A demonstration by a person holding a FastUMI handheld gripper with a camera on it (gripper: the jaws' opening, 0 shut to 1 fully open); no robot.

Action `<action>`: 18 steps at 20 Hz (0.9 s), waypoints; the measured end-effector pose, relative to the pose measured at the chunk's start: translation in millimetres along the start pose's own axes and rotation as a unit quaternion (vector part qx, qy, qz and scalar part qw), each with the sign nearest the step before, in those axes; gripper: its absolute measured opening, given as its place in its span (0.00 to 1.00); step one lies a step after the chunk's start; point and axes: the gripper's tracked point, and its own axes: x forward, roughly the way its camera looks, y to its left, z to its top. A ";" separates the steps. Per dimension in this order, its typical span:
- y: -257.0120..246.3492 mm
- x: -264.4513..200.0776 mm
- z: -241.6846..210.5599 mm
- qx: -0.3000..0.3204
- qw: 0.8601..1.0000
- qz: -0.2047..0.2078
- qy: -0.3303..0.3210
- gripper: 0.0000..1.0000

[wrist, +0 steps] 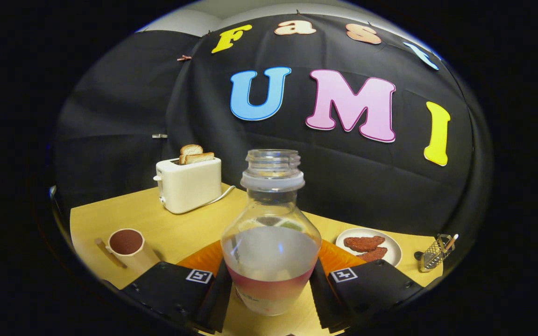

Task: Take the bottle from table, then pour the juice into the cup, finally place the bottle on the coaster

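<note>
Gripper (271, 284): its two fingers stand either side of the bottle (271, 242), each pressed against the lower body, so the gripper is closed on the bottle and holding it.

Bottle: clear plastic, upright, cap off, neck open. A shallow layer of pinkish-red juice sits in its bottom part; the rest is empty and slightly fogged. Whether its base touches the worktop (180, 224) or is raised just off it cannot be told.

Coaster (339, 256): orange and ribbed, flat on the worktop just behind the bottle, its edge showing on both sides of the bottle body. Whether the bottle base overlaps it cannot be told.

Cup (129, 247): pale, on the near left of the worktop, just beyond the left finger, apart from the bottle. It holds dark reddish-brown liquid close to the rim. A pale stick-like piece (102, 248) lies against its left side.

Other items: a cream toaster (189, 184) at the far left with two slices of toast (195, 154) standing up from its slots; a white plate (390, 249) on the right carrying two dark reddish-brown pieces of food (364, 246); a small wire-mesh holder (436, 252) at the far right edge with a utensil handle leaning out of it
</note>
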 end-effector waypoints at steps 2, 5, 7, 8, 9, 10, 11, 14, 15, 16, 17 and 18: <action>4.1 11.8 -12.2 -0.008 1.000 0.002 -0.007 0.76; 7.3 24.6 -28.8 -0.022 1.000 0.006 -0.009 0.77; 9.5 28.9 -36.0 -0.004 1.000 0.011 -0.011 0.77; 6.9 33.2 -39.7 0.009 1.000 0.009 -0.012 0.77; 4.2 36.4 -43.8 0.022 1.000 0.004 -0.008 0.77; 2.9 39.2 -51.3 0.034 0.999 0.000 0.000 0.77; 3.0 40.5 -57.2 0.046 0.999 0.001 0.006 0.78; 1.8 40.0 -51.9 0.059 0.998 -0.002 -0.011 0.78; 2.9 39.5 -56.0 0.060 0.998 0.001 -0.004 0.78; 4.0 39.2 -56.6 0.059 0.998 0.001 -0.006 0.79; 4.0 38.8 -57.3 0.054 0.999 0.001 -0.006 0.79; 3.9 38.2 -58.1 0.048 0.999 0.001 -0.005 0.80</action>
